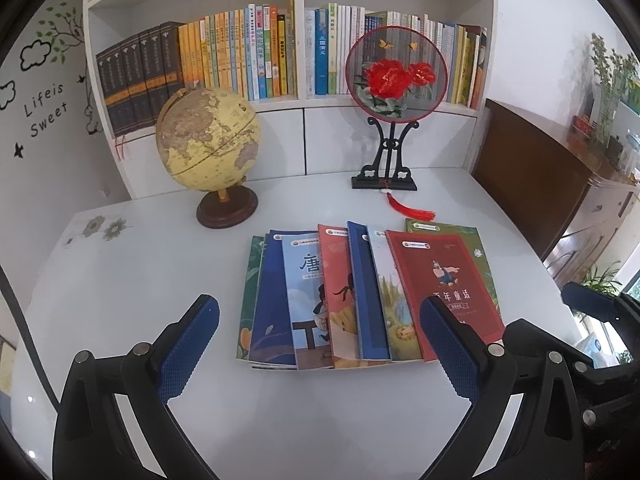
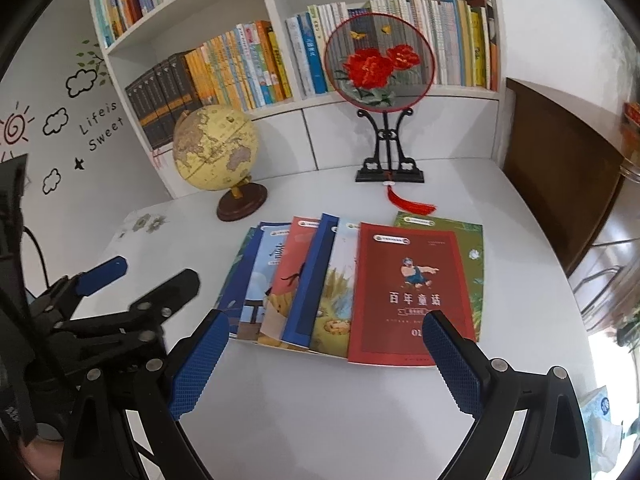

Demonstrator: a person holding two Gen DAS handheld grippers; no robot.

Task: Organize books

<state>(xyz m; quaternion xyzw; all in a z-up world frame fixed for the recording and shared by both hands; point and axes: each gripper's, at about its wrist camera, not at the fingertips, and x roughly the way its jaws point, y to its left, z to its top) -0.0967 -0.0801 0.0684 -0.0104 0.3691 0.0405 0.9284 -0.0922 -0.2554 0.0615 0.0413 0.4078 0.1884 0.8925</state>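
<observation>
Several thin picture books lie fanned out and overlapping on the white table (image 1: 120, 280). A red book (image 1: 440, 276) (image 2: 404, 280) is on top at the right, over a green one (image 1: 480, 248) (image 2: 468, 240). Left of it lie a blue-spined book (image 1: 368, 300) (image 2: 316, 276), an orange-red one (image 1: 336, 272) and a light blue one (image 1: 300, 280). My left gripper (image 1: 320, 312) hovers open just short of the fan's near edge. My right gripper (image 2: 326, 332) is also open, near the red book's near edge. Neither holds anything.
A globe (image 1: 208, 144) (image 2: 216, 148) stands behind the books on the left. A round embroidered fan on a black stand (image 1: 394, 76) (image 2: 378, 60) with a red tassel is behind on the right. A full bookshelf (image 1: 240, 52) backs the table, and a brown cabinet (image 1: 540, 176) flanks the right.
</observation>
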